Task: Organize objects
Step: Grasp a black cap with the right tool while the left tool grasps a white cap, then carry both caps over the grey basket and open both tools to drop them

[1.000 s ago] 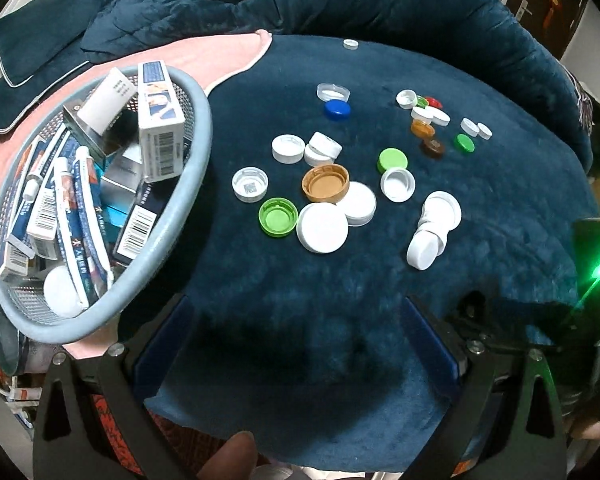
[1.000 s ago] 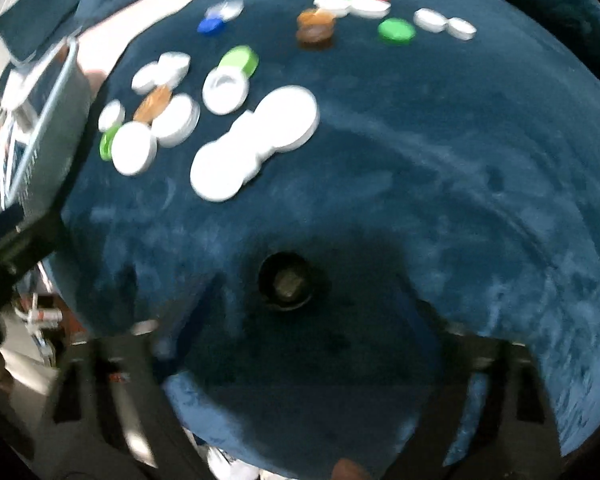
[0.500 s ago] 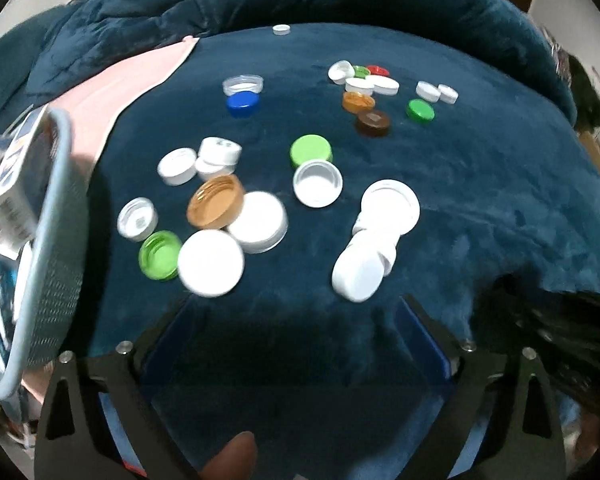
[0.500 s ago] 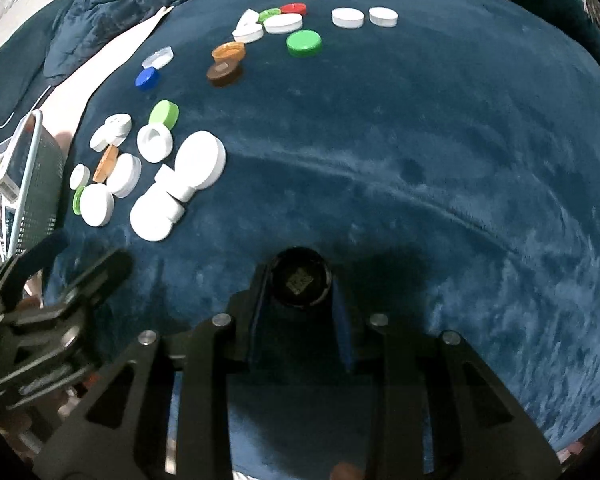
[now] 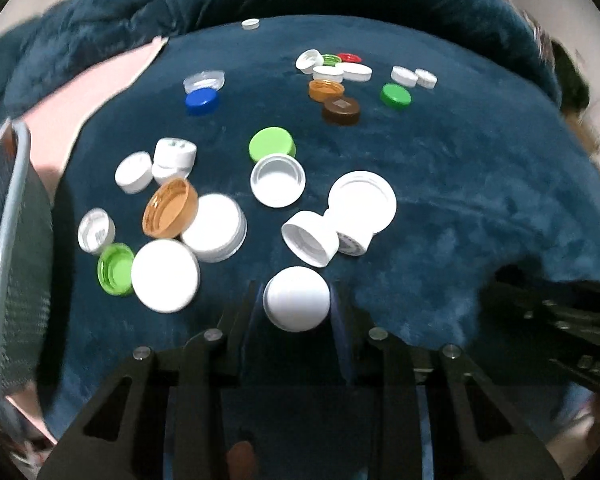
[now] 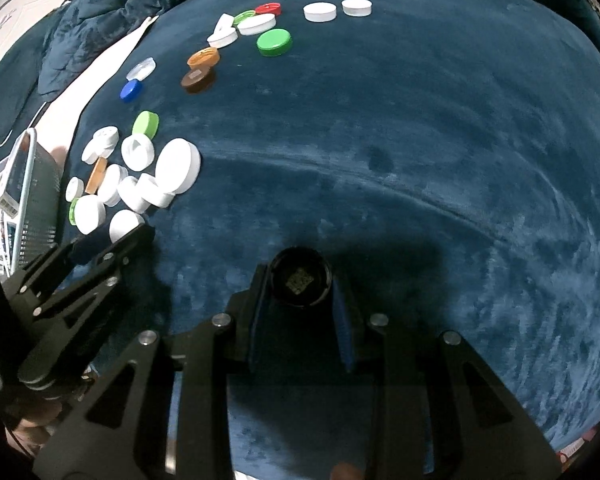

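Many bottle caps lie on a dark blue plush cloth (image 5: 460,200). My left gripper (image 5: 296,300) is shut on a white cap (image 5: 297,299) at the near edge of a cluster of white, green and orange caps; it also shows in the right wrist view (image 6: 124,224). My right gripper (image 6: 300,284) is shut on a black cap (image 6: 300,280) with a small sticker inside, low over bare cloth (image 6: 420,160). A second cluster with a brown cap (image 5: 341,110) and a green cap (image 5: 396,96) lies farther back.
A grey mesh basket (image 5: 8,216) with boxes stands at the left edge, also in the right wrist view (image 6: 32,184). A pink cloth (image 5: 80,108) lies behind it. A blue cap (image 5: 202,101) and a clear cap (image 5: 204,80) lie apart at back left.
My left gripper moved right and forward from the basket to the cap cluster and closed on a white cap. My right gripper closed on the black cap.
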Motion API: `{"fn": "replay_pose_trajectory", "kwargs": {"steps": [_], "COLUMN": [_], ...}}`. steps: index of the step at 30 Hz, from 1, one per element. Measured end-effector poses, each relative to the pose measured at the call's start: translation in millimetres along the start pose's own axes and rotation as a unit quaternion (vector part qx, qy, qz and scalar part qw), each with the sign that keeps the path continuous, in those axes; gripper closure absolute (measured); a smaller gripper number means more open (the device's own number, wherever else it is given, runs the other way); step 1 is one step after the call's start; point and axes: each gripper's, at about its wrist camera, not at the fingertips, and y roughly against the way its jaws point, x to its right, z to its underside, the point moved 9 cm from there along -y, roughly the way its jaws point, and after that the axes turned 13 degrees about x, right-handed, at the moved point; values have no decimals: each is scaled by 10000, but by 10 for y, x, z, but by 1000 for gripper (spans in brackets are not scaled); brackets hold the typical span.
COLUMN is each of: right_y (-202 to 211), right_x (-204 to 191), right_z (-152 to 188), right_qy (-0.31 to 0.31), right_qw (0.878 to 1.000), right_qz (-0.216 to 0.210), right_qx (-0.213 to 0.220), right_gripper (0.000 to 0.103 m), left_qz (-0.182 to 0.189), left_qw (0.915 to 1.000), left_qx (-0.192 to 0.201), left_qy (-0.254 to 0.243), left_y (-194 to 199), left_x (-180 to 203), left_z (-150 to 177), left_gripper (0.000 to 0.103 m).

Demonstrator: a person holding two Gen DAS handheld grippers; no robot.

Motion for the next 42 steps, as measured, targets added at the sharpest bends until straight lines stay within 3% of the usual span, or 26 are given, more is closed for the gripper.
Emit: {"fn": "replay_pose_trajectory", "kwargs": {"steps": [5,12,20,25,30,36,42], "right_y": [29,22,63,115,177,236,236], "right_x": [-120,-370,-1005,-1647,-2283,-2931,-3385], "right_z": [-28,-92,-248,-325,-339,-345,-292], "right_qy": [45,-17,285,568,717,803,934], "right_qw": [10000,9998,9982,9940,9869,9778,9707], "right_qz": [-68,-117,-452,-883,-1421,-1926,-2211], "right_qx": [54,133,264,318,261,182,96], "right_gripper": [72,72,72,72,72,72,72], "left_qz": [231,237,-132,-535,-864,-1174,-1357], "left_qw": [9994,9988,9945,9854,9702,9554,9478], "left_qx": [101,284,765,1067,1189,1248,1196], "left_qy": [225,312,703,1213,1924,2406,2627], "left_y": [220,523,1035,1382,1600,1694,1676], "left_x": [-59,-242,-768,-1351,-1967,-2414,-2711], "left_z": [-5,-37,-138,-107,25,172,283], "left_gripper": [70,70,70,70,70,70,70]}}
